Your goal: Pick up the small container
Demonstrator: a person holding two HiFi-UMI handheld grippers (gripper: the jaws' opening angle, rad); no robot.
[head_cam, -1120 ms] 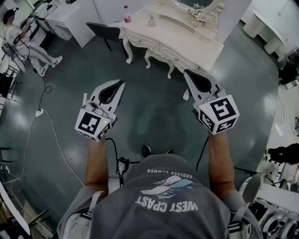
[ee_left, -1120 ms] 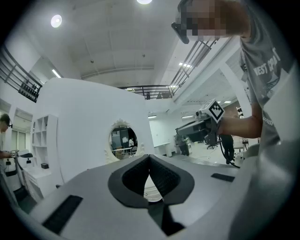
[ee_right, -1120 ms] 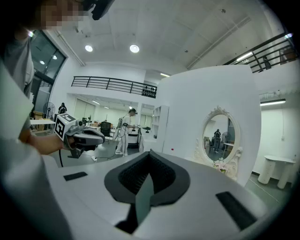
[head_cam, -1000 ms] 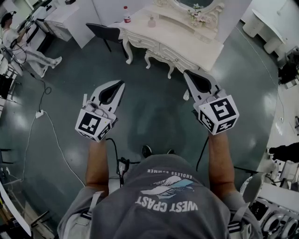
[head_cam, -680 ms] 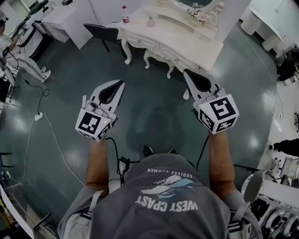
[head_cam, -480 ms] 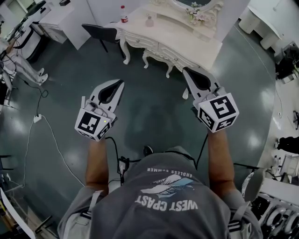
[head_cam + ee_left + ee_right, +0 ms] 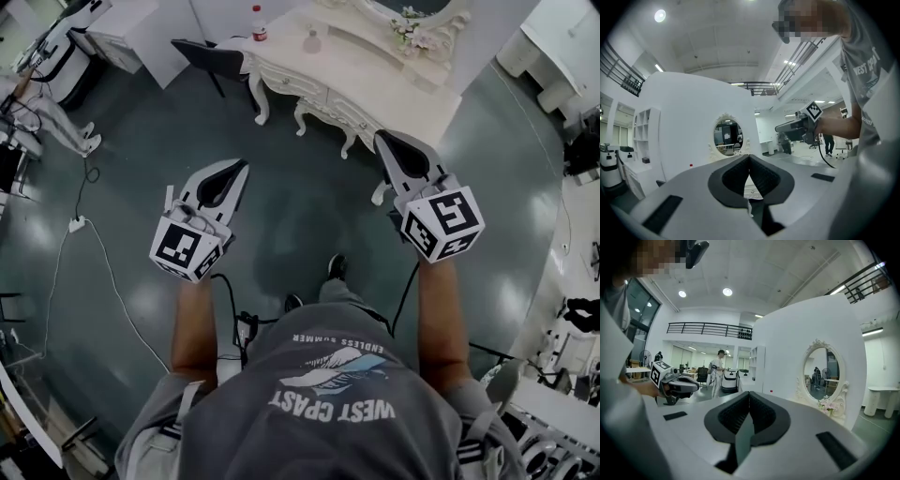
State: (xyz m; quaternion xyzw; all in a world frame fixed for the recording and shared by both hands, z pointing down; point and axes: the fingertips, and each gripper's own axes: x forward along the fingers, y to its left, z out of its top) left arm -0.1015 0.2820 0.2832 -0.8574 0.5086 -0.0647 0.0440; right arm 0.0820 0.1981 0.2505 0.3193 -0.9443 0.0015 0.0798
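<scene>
A small clear container (image 7: pixel 312 41) stands on the cream dressing table (image 7: pixel 375 89) far ahead, next to a red-capped bottle (image 7: pixel 260 22). Both grippers hang in mid-air over the dark floor, well short of the table. My left gripper (image 7: pixel 244 167) is shut with nothing in it, its tips meeting in the left gripper view (image 7: pixel 749 156). My right gripper (image 7: pixel 379 139) is shut and empty too, pads together (image 7: pixel 749 393). The oval mirror (image 7: pixel 727 137) shows beyond the left jaws; the container is too small to make out there.
A dark chair (image 7: pixel 202 54) stands left of the table, and flowers (image 7: pixel 412 23) sit near the mirror. A white cable (image 7: pixel 94 253) runs over the floor at the left. A person (image 7: pixel 37 89) is at far left. White furniture (image 7: pixel 562 56) lines the right side.
The person has stepped forward: one shoe now shows ahead of the body, and the table has shifted slightly in the head view. Both grippers stay shut, held as before.
</scene>
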